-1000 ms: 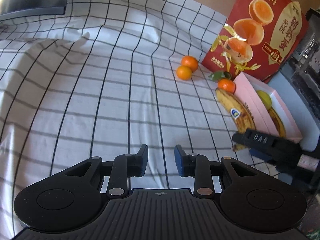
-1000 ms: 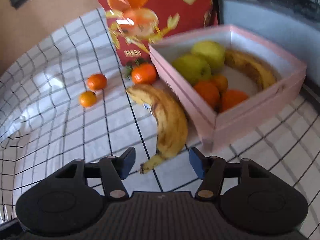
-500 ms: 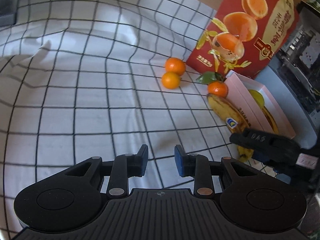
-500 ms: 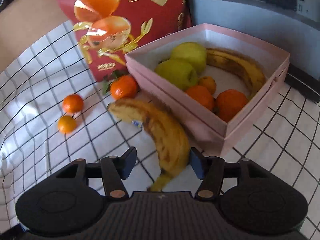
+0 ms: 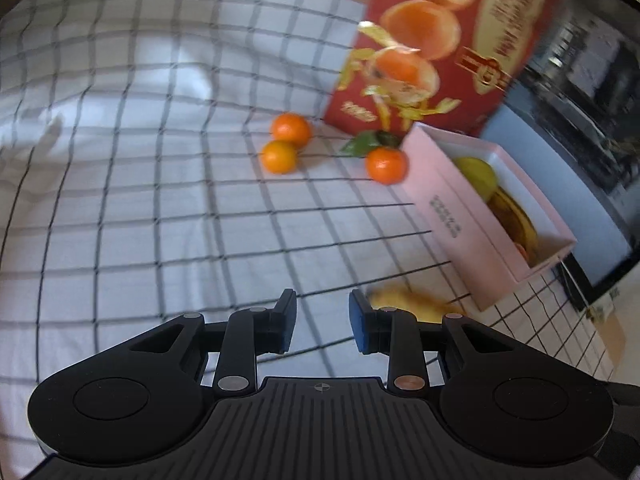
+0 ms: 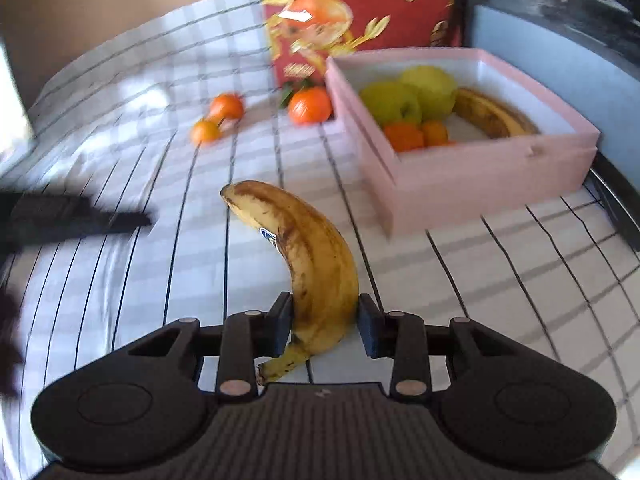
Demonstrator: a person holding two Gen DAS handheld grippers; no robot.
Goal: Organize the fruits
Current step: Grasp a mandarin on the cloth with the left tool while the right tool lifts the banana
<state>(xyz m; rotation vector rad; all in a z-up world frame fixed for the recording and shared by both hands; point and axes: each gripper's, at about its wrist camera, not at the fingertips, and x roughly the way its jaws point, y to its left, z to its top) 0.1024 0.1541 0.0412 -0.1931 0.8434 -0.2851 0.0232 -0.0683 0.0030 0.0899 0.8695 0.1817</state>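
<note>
My right gripper is shut on a spotted yellow banana and holds it near the stem end above the checked cloth. A pink box to the right holds two green apples, several oranges and another banana. Three tangerines lie left of the box: one with leaves and two together. My left gripper is open and empty over the cloth; the held banana shows blurred behind its right finger. The box and tangerines lie ahead of it.
A red printed carton stands behind the box; it also shows in the left wrist view. A dark appliance stands at the right. The left gripper shows blurred at the left of the right wrist view.
My right gripper closed on the banana and pulled it back from the box side. My left gripper swung right and forward, staying open.
</note>
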